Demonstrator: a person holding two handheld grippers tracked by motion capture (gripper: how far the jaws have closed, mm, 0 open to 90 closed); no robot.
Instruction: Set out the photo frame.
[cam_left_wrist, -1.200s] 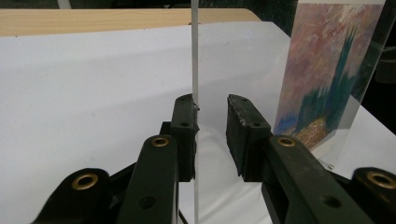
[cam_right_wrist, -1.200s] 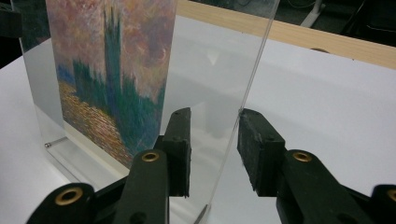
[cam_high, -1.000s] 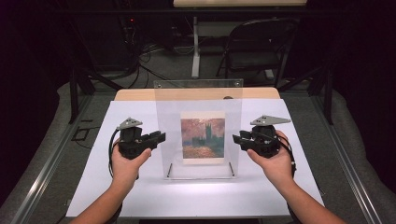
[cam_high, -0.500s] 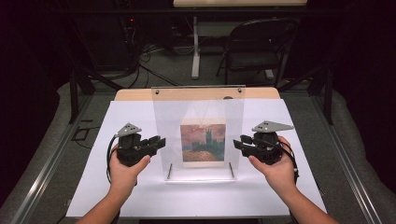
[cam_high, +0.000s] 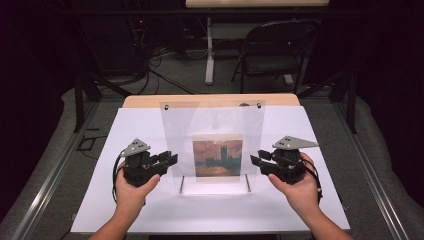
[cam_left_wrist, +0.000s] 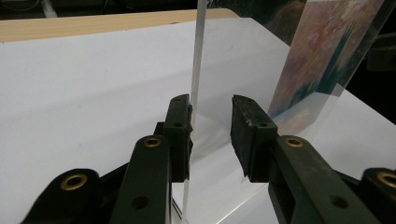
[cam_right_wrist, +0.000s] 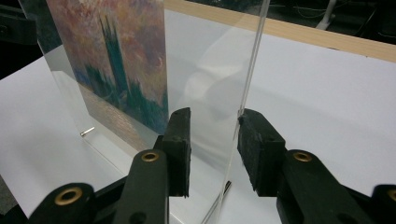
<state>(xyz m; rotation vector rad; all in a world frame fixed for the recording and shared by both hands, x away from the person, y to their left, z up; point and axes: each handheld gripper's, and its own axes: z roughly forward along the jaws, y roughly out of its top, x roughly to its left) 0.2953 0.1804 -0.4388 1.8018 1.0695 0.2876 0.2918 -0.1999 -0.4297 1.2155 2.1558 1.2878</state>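
The clear acrylic frame (cam_high: 212, 145) holding a painted print (cam_high: 218, 158) stood upright mid-table on the white sheet (cam_high: 100, 130), its left edge between the spread jaws of the left gripper (cam_high: 167, 159) and its right edge between the right gripper (cam_high: 256, 161)'s parted jaws, neither clamped.

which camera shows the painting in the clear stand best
The high view: the painting faces it whole and square-on. The left gripper view catches it edge-on and blurred; the right gripper view shows it close but cropped.
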